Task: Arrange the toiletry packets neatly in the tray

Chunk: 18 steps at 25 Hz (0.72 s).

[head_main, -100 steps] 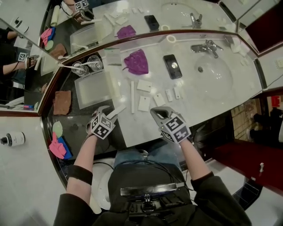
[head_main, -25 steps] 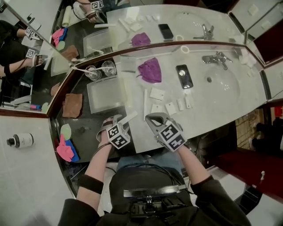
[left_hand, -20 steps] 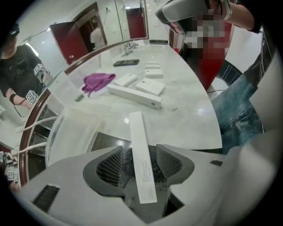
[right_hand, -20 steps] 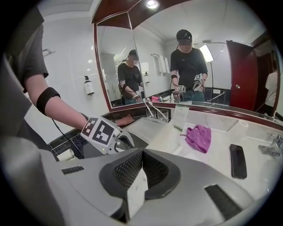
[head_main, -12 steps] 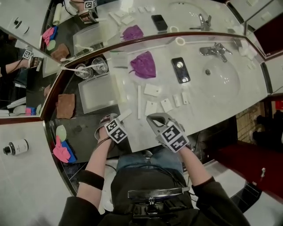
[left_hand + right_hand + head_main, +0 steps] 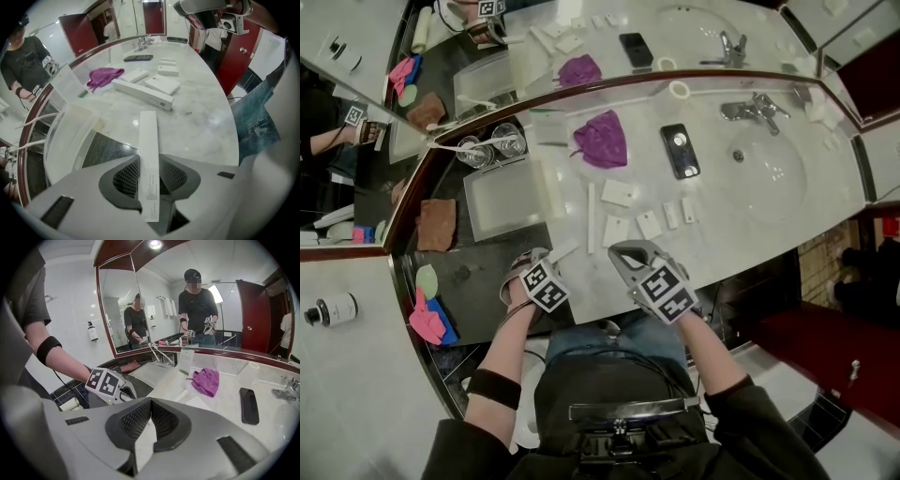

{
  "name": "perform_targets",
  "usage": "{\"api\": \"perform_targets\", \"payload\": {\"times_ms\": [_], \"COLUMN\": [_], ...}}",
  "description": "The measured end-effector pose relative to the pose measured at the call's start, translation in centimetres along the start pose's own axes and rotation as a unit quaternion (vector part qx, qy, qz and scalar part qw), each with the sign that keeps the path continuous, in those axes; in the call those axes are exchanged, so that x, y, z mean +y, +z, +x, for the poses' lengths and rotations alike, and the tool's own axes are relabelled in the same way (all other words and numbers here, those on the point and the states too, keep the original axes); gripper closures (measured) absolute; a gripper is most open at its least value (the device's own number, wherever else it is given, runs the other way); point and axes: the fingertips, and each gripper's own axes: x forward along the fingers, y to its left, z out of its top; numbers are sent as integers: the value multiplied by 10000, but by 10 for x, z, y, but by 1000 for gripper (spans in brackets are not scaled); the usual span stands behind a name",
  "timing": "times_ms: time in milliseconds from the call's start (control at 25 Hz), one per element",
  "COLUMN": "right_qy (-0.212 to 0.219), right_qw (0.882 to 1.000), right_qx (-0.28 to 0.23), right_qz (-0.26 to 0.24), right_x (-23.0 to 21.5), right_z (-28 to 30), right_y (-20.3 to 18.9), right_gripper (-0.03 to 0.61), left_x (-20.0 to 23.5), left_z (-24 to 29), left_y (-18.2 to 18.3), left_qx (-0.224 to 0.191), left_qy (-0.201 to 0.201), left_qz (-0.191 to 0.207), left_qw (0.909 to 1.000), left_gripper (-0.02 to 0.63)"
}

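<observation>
A long white packet (image 6: 148, 136) lies at the counter's near edge, also seen in the head view (image 6: 565, 249). My left gripper (image 6: 149, 164) points steeply down over it (image 6: 542, 264). Its jaws have just been closing, and the pads now press on the packet's two long edges. The clear tray (image 6: 469, 202) stands just beyond on the dark counter, with its rim (image 6: 65, 140) left of the packet. My right gripper (image 6: 619, 251) hovers shut over the white counter's near edge (image 6: 147, 404), holding nothing I can make out. More packets lie ahead: a long box (image 6: 592, 217) and flat squares (image 6: 616, 192).
A purple cloth (image 6: 602, 139) and a black phone (image 6: 674, 150) lie behind the packets. The sink (image 6: 764, 169) and its faucet (image 6: 748, 108) are to the right. Two glasses (image 6: 487, 145) stand behind the tray, and a brown cloth (image 6: 436, 223) lies left of it. A mirror backs the counter.
My left gripper has sunk onto the long packet at the counter's edge. The right gripper has drifted slightly and stays shut.
</observation>
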Motion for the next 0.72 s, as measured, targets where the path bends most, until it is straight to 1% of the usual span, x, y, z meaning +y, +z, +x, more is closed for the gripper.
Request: {"api": "perform_targets", "payload": {"times_ms": [160, 280, 440, 520, 640, 720], "right_qy": [53, 113, 226, 303, 410, 464], "right_qw": [10000, 9999, 9995, 9991, 9982, 9976], "right_qx": [6, -12, -64, -99, -140, -157], "right_qz": [-31, -87, -225, -296, -412, -491], "right_x": [3, 7, 18, 25, 36, 42], "right_z": [2, 5, 16, 24, 39, 51], "right_y": [2, 8, 23, 33, 47, 58], "right_gripper": [577, 577, 577, 577, 577, 577], "left_x": [8, 22, 52, 68, 91, 108], "left_z": [-12, -29, -59, -79, -98, -100], "left_y": [5, 10, 21, 32, 40, 33], "left_qx": [-121, -210, -366, -542, -693, -604], "left_qy": [252, 651, 1339, 1602, 1844, 1960], "left_qz": [13, 216, 686, 864, 1042, 1155], "left_qw": [9996, 9974, 9879, 9818, 9749, 9719], "left_gripper": [489, 489, 489, 489, 489, 489]}}
